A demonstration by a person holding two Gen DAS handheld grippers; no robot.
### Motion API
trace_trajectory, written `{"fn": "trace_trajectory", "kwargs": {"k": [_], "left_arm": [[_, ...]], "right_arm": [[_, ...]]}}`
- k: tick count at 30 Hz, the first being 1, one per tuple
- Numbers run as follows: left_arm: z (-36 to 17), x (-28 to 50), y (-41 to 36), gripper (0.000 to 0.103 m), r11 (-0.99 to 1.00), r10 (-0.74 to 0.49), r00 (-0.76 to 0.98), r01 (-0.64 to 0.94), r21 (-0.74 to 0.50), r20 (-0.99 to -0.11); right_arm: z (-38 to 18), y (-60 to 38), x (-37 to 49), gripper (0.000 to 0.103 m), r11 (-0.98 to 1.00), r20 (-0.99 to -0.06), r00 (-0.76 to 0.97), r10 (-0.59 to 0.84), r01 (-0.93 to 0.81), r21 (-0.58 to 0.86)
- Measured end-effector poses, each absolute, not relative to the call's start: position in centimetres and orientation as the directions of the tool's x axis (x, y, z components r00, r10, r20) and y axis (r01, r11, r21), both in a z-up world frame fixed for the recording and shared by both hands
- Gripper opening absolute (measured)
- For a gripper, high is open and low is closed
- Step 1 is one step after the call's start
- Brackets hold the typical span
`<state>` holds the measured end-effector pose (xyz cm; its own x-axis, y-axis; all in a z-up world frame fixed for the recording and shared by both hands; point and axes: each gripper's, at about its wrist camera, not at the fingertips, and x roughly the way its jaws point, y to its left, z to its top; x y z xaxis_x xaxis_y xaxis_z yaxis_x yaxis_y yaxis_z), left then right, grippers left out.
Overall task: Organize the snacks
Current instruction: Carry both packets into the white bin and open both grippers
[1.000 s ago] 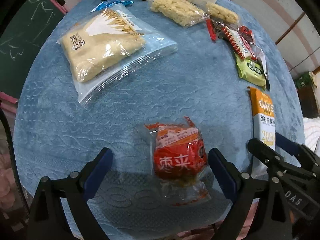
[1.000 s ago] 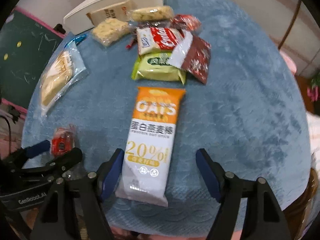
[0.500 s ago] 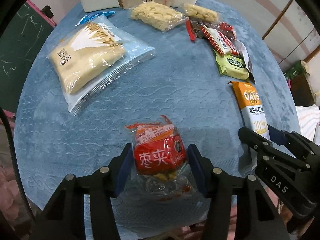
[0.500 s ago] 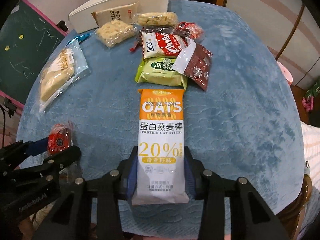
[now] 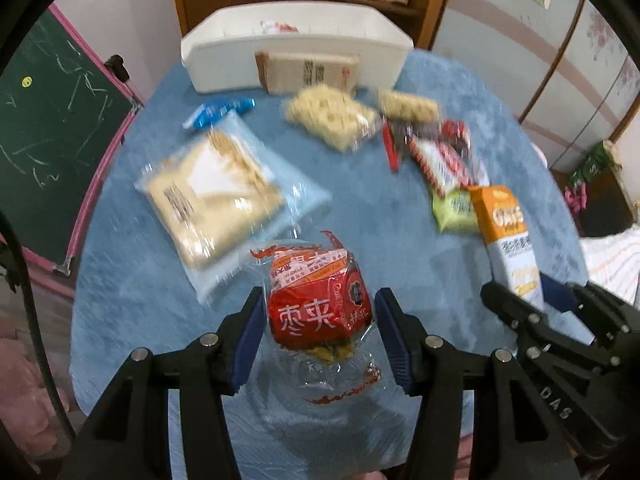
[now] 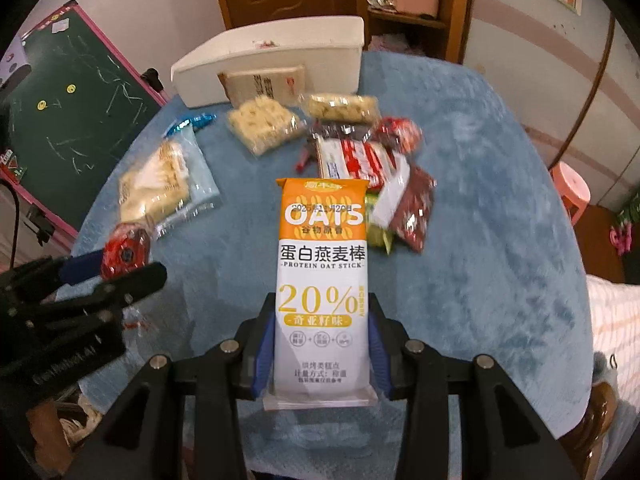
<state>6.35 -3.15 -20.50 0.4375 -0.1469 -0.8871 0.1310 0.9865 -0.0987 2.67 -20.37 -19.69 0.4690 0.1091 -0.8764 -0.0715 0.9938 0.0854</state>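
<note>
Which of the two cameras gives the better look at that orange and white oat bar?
The right wrist view. The oat bar fills the middle of that picture, face on, its print readable, pinched between the right gripper. In the left wrist view the same bar sits at the right edge, slanted, blurred, and partly hidden by that gripper.

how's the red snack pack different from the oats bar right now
The red snack pack is squat and rounded with clear crinkly ends; the oats bar is long, flat, orange over white. The pack sits in the left claw, the bar in the right claw. Both are gripped and lifted off the blue table.
</note>
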Motion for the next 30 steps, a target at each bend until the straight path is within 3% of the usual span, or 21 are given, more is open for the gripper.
{"fn": "trace_trajectory", "kwargs": {"k": [11, 20, 25, 30], "left_arm": [[-10.1, 15.3, -1.3, 0.054, 0.989, -0.134, 0.565, 0.131, -0.071, -0.814], [-3.1, 26.7, -0.7, 0.055, 0.995, -0.069, 0.66, 0.099, -0.004, -0.748], [-3.1, 33.9, -0.4, 0.055, 0.998, -0.051, 0.652, 0.064, -0.012, -0.757], [-6.0, 38.8, -0.6, 0.055, 0.999, -0.038, 0.623, 0.043, -0.014, -0.781]], "right_arm": [[-10.0, -20.2, 11.8, 0.041, 0.968, -0.812, 0.528, 0.248, -0.16, 0.192], [0.3, -18.9, 23.3, 0.042, 0.977, -0.673, 0.708, 0.215, -0.151, 0.154], [0.7, -18.0, 29.3, 0.042, 0.989, -0.661, 0.737, 0.146, -0.102, 0.104], [-3.5, -17.9, 36.3, 0.042, 0.995, -0.727, 0.679, 0.099, -0.055, 0.084]]}}
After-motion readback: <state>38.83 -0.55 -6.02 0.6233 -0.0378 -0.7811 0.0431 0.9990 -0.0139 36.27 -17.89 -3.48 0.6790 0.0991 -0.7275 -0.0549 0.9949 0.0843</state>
